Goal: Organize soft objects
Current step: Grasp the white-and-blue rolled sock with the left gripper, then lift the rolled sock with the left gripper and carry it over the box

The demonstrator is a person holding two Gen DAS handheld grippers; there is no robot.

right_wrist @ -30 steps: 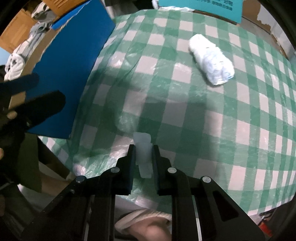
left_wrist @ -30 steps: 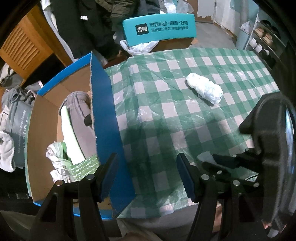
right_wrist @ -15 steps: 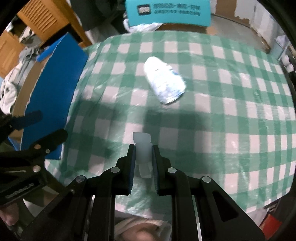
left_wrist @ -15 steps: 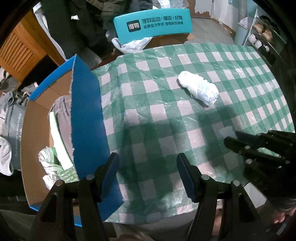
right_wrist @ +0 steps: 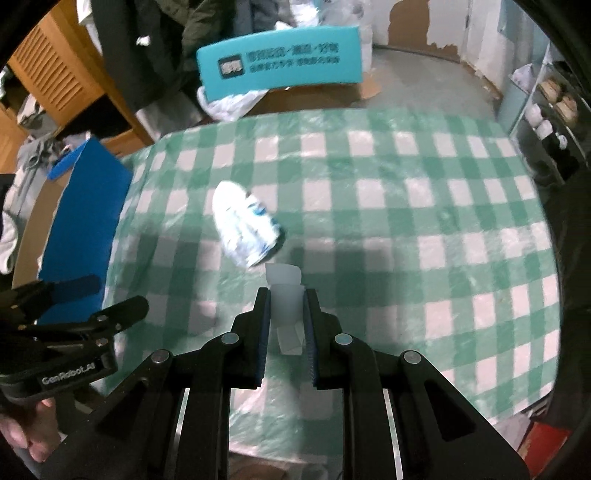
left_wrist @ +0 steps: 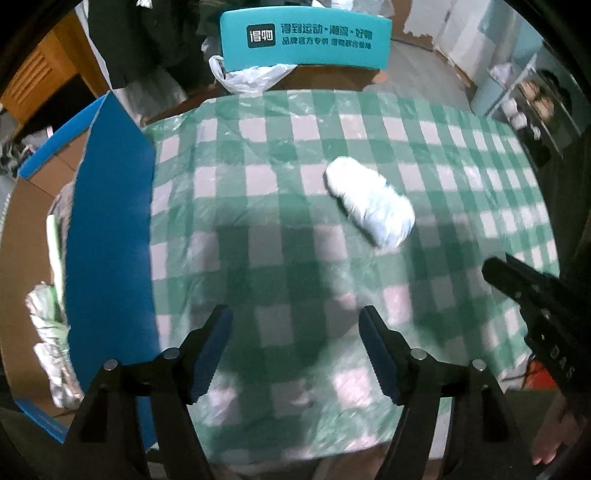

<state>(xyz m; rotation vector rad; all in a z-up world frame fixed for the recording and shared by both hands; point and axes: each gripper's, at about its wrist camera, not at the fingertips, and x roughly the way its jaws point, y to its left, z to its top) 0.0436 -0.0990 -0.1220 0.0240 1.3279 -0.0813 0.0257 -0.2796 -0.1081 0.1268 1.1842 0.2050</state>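
Note:
A white rolled soft bundle lies on the green checked tablecloth; it also shows in the right wrist view. My left gripper is open and empty, above the near part of the table, short of the bundle. My right gripper is shut on a small white translucent piece and hovers just right of and nearer than the bundle. It appears at the right in the left wrist view. The open cardboard box with blue flaps stands at the table's left and holds soft items.
A teal chair back stands behind the table with a white plastic bag under it. Shelves with cups are at the far right. Wooden furniture and hanging clothes are at the back left.
Both grippers moved forward and rightward over the table; the box slid to the left of view. The bundle is now nearer and more central. The right gripper stays shut on the white piece.

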